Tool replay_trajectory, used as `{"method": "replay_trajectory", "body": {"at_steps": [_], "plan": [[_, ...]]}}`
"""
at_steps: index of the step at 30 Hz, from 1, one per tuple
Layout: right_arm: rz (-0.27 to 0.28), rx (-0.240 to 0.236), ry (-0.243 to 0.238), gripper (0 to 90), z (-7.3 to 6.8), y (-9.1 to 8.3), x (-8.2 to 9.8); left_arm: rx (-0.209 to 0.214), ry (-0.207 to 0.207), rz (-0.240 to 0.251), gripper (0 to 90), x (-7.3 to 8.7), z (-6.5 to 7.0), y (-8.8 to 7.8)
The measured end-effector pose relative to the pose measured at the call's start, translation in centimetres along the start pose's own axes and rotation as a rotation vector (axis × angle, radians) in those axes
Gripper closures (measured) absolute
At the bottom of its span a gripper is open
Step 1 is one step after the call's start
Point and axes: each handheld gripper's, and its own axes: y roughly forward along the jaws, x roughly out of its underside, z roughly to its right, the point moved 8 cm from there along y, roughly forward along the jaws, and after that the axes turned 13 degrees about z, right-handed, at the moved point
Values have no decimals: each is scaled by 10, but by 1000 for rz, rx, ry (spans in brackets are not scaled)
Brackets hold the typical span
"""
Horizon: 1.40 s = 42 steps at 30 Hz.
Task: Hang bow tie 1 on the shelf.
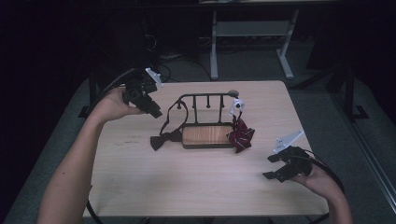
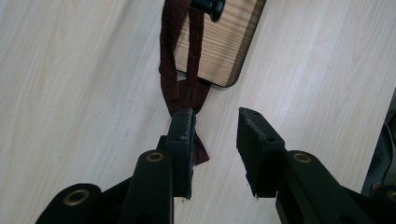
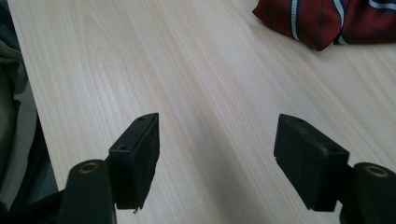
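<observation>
Near desk's far left corner, left tool (image 1: 156, 113) held spread over dark bow tie (image 1: 161, 139), nothing pinched. Near right edge, right tool (image 1: 271, 168) spread, empty.

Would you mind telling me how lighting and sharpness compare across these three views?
High view: dim, background nearly black, rack and dark bow tie soft. Left gripper view: bright, evenly lit table, strap sharp. Right gripper view: bright, wood grain crisp, striped tie clear, no glare.
</observation>
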Motion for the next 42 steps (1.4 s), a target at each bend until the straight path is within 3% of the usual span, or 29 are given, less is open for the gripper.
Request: {"method": "replay_trajectory", "body": {"at_steps": [20, 23, 42], "plan": [[-4, 7, 17, 302, 2, 0, 0, 23, 11, 12, 604, 14, 10, 5], [-4, 13, 10, 302, 3, -1, 1, 26, 10, -3, 597, 18, 11, 6], [-5, 21, 18, 300, 4, -2, 4, 28, 10, 19, 573, 39, 24, 4]]}}
